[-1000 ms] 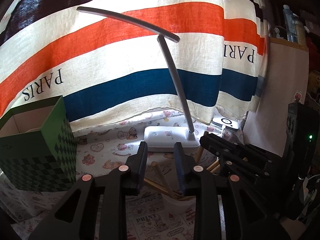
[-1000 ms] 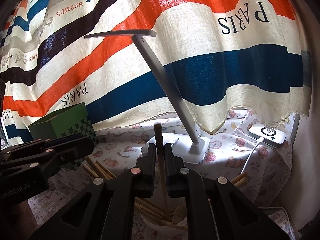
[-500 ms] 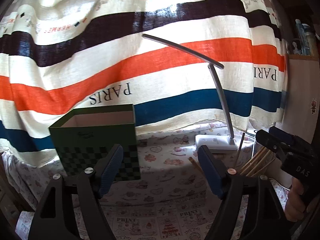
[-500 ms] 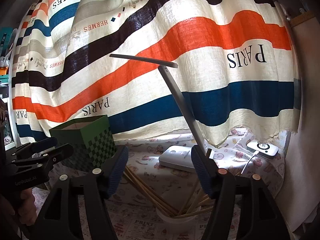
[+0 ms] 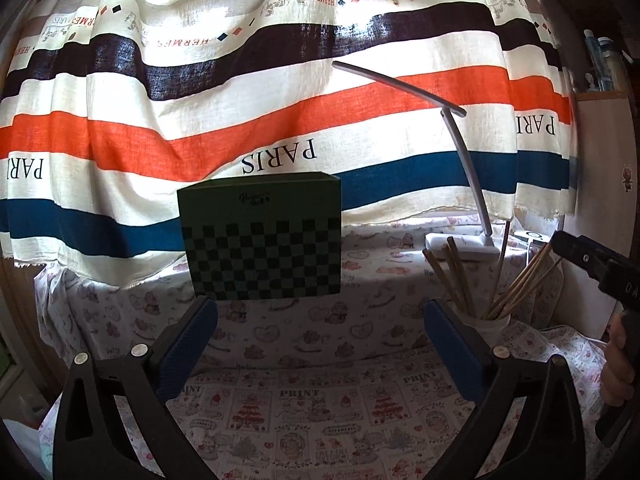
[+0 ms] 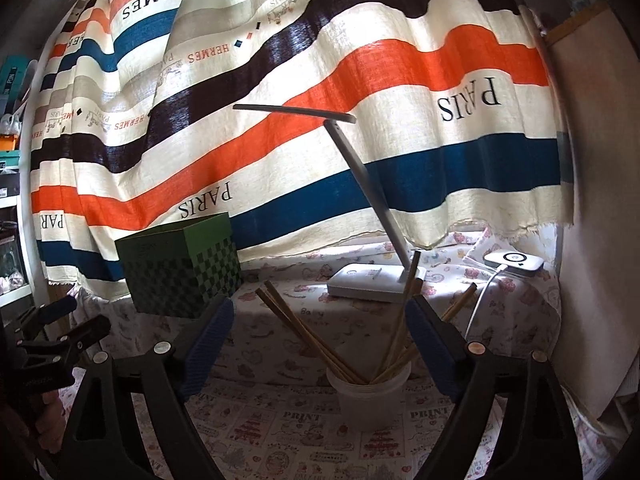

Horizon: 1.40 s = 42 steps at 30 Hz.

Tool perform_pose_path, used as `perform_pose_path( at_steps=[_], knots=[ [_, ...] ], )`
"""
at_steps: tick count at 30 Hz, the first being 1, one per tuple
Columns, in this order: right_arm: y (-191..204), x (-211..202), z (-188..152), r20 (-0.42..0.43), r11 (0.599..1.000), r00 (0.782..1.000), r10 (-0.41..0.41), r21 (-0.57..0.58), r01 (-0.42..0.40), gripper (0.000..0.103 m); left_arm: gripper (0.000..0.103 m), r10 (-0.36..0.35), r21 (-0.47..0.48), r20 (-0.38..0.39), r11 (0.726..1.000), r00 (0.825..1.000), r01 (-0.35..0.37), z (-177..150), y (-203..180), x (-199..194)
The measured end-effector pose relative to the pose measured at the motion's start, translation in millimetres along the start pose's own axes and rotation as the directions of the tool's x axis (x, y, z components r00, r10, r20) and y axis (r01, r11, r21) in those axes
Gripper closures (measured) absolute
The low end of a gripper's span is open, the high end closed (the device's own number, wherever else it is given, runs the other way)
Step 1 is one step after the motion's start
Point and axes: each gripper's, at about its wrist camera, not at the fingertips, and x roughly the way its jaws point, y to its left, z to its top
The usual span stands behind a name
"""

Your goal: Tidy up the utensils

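Chopsticks [image 6: 320,340] leaning in white cup [image 6: 368,396], both claws [image 5: 320,344] [image 6: 320,344] opening, empty, bare tablecloth [image 5: 320,412] between.

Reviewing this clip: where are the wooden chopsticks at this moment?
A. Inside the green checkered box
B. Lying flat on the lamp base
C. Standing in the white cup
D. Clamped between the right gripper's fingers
C: the chopsticks stand fanned out in the white cup on the printed cloth, apart from the green checkered box, and the right gripper has nothing pressed between its opening fingers.
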Motion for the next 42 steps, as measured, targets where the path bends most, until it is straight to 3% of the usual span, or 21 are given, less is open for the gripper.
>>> perform_pose_path(
  at_steps=[5,11,19,21,23,27,42],
  knots=[
    [-5.2,5.6,-18.0,-0.031,0.999,0.999,-0.010,0.041,0.011,0.013,0.001,-0.005,-0.015,-0.032,1.000,0.999,0.005,-22.9,3.7,4.3],
    [2.0,8.3,-38.7,-0.051,0.999,0.998,-0.031,0.010,0.032,0.012,0.001,-0.004,-0.040,-0.052,0.999,0.999,0.002,-43.9,8.5,7.7],
    [7.2,9.6,-58.9,-0.092,0.999,0.995,-0.031,-0.026,0.028,0.011,0.001,0.016,0.005,-0.110,1.000,0.994,-0.016,-74.2,4.0,12.5],
    [9.1,9.0,-63.3,-0.088,0.999,0.996,-0.032,-0.036,0.029,0.007,0.001,0.013,-0.008,-0.117,1.000,0.993,-0.014,-79.2,5.8,13.3],
    [11.8,9.0,-68.8,-0.073,0.997,0.996,-0.052,-0.054,0.048,0.000,0.001,0.008,-0.028,-0.115,1.000,0.993,-0.012,-83.1,9.4,13.0],
    [15.7,14.9,-81.1,-0.086,0.993,0.993,-0.085,-0.088,0.078,0.000,0.001,0.023,-0.052,-0.110,0.998,0.994,-0.028,-88.1,16.9,10.1],
    [23.0,23.0,-99.2,-0.123,0.990,0.989,-0.085,-0.121,0.070,0.000,0.001,0.132,-0.065,-0.049,0.989,0.990,-0.135,-91.0,23.2,-5.6]
  ],
)
